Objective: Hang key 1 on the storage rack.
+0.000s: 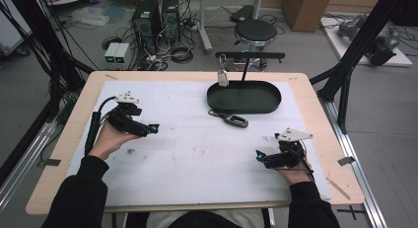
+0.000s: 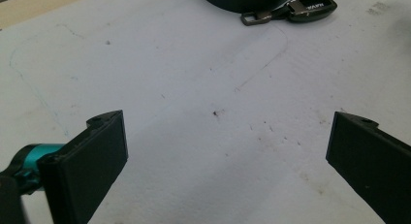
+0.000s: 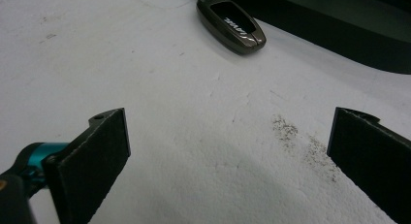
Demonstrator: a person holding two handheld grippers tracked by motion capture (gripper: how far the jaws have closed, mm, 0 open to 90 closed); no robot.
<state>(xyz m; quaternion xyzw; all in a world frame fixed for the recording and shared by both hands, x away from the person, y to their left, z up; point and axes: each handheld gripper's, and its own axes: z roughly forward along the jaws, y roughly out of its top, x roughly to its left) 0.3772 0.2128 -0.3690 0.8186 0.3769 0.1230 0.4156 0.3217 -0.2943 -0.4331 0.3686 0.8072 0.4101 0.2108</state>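
Counter: we see a pale wooden counter (image 1: 315, 119) covered by a white foam mat (image 1: 197, 149), its surface grainy, scuffed and speckled with dark crumbs.
Key fob: a glossy dark grey, elongated car key fob with a metal loop (image 1: 231, 119) lies flat on the mat, just in front of the tray, between the two claws and well apart from both. We also see it at the top of the left gripper view (image 2: 300, 9) and the right gripper view (image 3: 231, 24).
Tray: a matte black oval metal tray with a low rim (image 1: 244, 97) sits at the far middle of the mat; a thin black stand rises from it with a small silver padlock (image 1: 223, 77) hanging from its crossbar.
Left claw: the left claw (image 1: 154, 128) is held low over the mat in the person's left hand (image 1: 111, 139), pointing right; its flat black pads (image 2: 92, 161) are spread wide, holding nothing.
Right claw: the right claw (image 1: 260, 156), in the right hand (image 1: 293, 173), points left just above the mat; its pads (image 3: 92, 158) are spread wide too, empty.
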